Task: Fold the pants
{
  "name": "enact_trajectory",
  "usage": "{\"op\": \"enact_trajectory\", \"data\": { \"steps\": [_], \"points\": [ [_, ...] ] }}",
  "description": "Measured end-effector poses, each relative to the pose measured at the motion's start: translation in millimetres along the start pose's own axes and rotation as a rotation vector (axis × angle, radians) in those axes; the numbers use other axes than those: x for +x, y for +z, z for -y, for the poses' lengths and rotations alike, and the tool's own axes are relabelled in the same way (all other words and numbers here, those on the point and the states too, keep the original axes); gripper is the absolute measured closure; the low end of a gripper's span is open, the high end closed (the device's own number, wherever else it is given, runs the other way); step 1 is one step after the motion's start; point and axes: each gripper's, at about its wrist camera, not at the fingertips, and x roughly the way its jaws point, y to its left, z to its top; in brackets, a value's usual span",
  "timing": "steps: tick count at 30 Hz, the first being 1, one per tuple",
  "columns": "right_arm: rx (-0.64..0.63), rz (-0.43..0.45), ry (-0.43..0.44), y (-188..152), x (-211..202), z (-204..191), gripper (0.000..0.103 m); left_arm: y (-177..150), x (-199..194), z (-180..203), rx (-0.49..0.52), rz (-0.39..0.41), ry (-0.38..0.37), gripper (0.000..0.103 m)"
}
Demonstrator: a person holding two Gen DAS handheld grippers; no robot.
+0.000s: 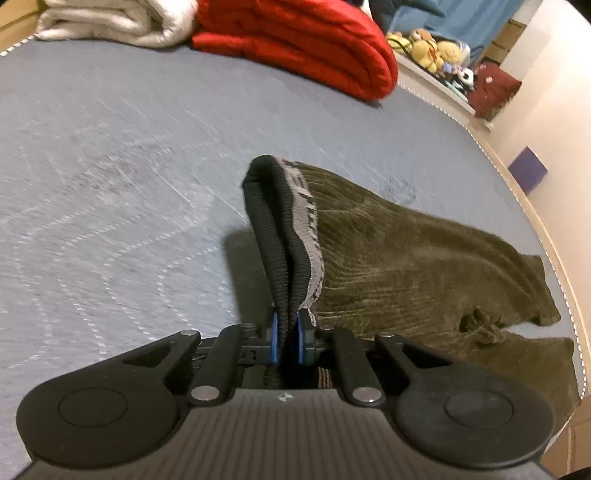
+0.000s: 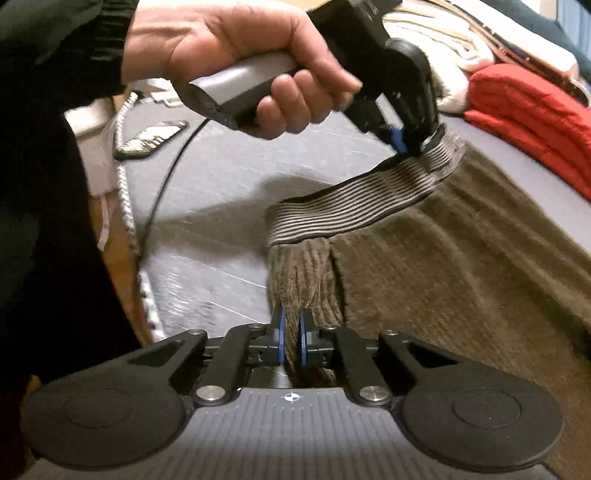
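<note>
Olive corduroy pants [image 1: 417, 254] lie on a grey-blue bed [image 1: 110, 166], legs trailing right toward the bed's edge. My left gripper [image 1: 285, 332] is shut on the black elastic waistband [image 1: 280, 236], which stands up in a loop in front of it. In the right wrist view my right gripper [image 2: 291, 332] is shut on a bunch of olive pants fabric [image 2: 299, 273] just below the striped waistband [image 2: 362, 199]. The left gripper [image 2: 404, 142], held by a hand, pinches the far end of that waistband above the bed.
A folded red blanket [image 1: 310, 40] and a white blanket [image 1: 110, 22] lie at the bed's far end. Plush toys [image 1: 432, 48] sit on a shelf beyond. A phone [image 2: 151, 138] and a cable [image 2: 162, 184] lie on the bed near the person's body [image 2: 44, 221].
</note>
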Motion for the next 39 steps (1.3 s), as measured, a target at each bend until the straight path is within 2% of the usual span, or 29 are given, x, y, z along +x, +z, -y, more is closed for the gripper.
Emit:
{"op": "enact_trajectory", "data": {
  "steps": [4,6,8,9,10,11,12,14,16,19,20,21,22,24,26,28,30,32,35,37,39],
  "points": [
    [0.014,0.053,0.082,8,-8,-3,0.096,-3,-13,-8,-0.004,-0.001,0.042,0.093],
    [-0.004,0.052,0.062,10,-6,-8,0.095,-8,-4,-11,-0.012,-0.04,0.054,0.091],
    [-0.008,0.011,0.016,7,2,-10,0.093,-10,4,-5,0.036,-0.053,0.152,0.087],
    [-0.001,-0.012,0.013,5,5,-8,0.091,-9,2,1,0.079,-0.017,0.217,0.086],
    [0.006,-0.02,0.004,3,6,-7,0.088,-6,-3,8,0.118,0.023,0.248,0.083],
    [0.008,-0.013,-0.013,3,4,-7,0.082,-4,-9,14,0.149,0.071,0.252,0.08],
    [0.016,-0.007,-0.031,4,-1,-4,0.076,-2,-15,18,0.162,0.108,0.226,0.08],
    [0.037,0.023,-0.059,4,-12,2,0.059,0,-21,29,0.173,0.129,0.103,0.08],
    [0.074,0.061,-0.104,6,-28,13,0.051,-2,-16,42,0.216,0.1,-0.005,0.08],
    [0.161,0.097,-0.176,6,-51,38,0.05,-12,3,61,0.305,-0.003,-0.102,0.077],
    [0.194,0.109,-0.209,5,-60,49,0.05,-17,15,65,0.337,-0.053,-0.097,0.075],
    [0.226,0.12,-0.243,4,-71,59,0.05,-25,31,69,0.368,-0.128,-0.053,0.075],
    [0.249,0.125,-0.274,3,-78,67,0.05,-32,50,70,0.406,-0.2,0.023,0.076],
    [0.291,0.131,-0.357,4,-98,83,0.05,-37,61,76,0.492,-0.202,0.058,0.073],
    [0.319,0.166,-0.447,7,-126,97,0.05,-26,57,76,0.424,-0.19,0.05,0.072],
    [0.334,0.235,-0.505,9,-160,109,0.05,-15,49,76,0.375,-0.134,0.027,0.071],
    [0.34,0.307,-0.575,10,-192,123,0.045,-3,45,76,0.341,-0.082,0.026,0.07],
    [0.337,0.355,-0.636,10,-218,137,0.035,6,46,73,0.294,-0.064,0.041,0.07],
    [0.327,0.403,-0.701,-1,-247,162,0.021,9,48,78,0.292,-0.036,0.091,0.067],
    [0.346,0.427,-0.734,-19,-255,180,0.018,8,51,80,0.301,-0.018,0.107,0.063],
    [0.424,0.42,-0.748,-38,-252,204,0.018,6,52,83,0.318,0.002,0.119,0.058]
  ]
}}
